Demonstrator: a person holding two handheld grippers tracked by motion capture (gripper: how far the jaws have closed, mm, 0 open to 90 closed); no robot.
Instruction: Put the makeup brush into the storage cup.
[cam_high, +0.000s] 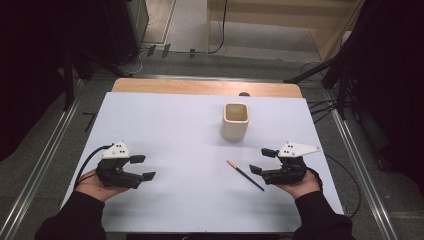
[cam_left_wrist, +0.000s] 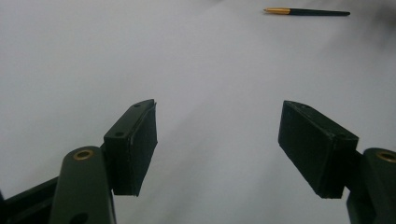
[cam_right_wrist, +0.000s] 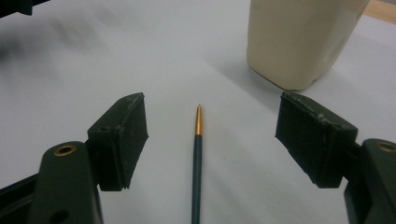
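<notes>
A thin dark pen with a gold tip (cam_high: 245, 175) lies flat on the white table (cam_high: 175, 135), right of the middle and near the front. A cream square cup (cam_high: 235, 120) stands upright beyond it, its opening up. My right gripper (cam_high: 262, 161) rests low just right of the pen, open and empty. Its own view has the pen (cam_right_wrist: 197, 163) running between the wide-spread jaws, gold tip pointing away, with the cup (cam_right_wrist: 299, 39) at the upper right. My left gripper (cam_high: 143, 167) sits open at the front left, nothing between its jaws. The pen (cam_left_wrist: 308, 11) lies far off in the left gripper view.
A wooden strip (cam_high: 205, 87) borders the table's far edge. Metal rails (cam_high: 45, 165) run along both sides on the floor. Cables and dark stand legs (cam_high: 320, 70) lie behind the table. A wooden cabinet (cam_high: 300, 20) stands at the back.
</notes>
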